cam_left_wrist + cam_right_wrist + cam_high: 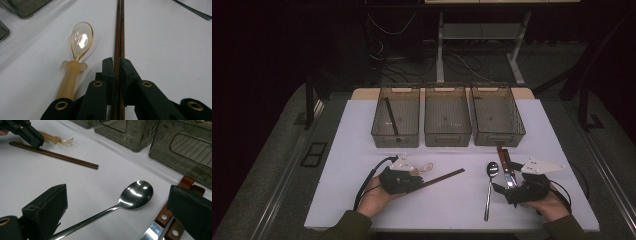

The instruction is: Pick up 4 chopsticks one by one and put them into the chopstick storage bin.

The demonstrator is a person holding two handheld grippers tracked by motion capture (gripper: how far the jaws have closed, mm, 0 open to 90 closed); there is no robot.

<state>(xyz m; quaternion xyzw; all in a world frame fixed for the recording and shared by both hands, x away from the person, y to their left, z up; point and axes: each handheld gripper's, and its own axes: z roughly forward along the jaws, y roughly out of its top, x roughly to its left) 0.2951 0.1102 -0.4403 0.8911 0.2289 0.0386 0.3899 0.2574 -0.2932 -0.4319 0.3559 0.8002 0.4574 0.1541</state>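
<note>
The left gripper [116, 62] is clamped on a pair of dark wooden chopsticks [119, 32] lying on the white table [362, 130], just beside a translucent amber plastic spoon [78, 47]. The right gripper [117, 202], jaws wide apart, rests over a steel spoon [136, 195] and two wooden-handled knives [175, 220], in front of three grey bins [447, 121].

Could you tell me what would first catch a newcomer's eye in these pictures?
Probably the left gripper at the table's near left, its jaws shut on a pair of dark wooden chopsticks, with a clear amber spoon lying beside it. Next, the shiny metal spoon between the open jaws of the right gripper, and three clear bins behind.
</note>
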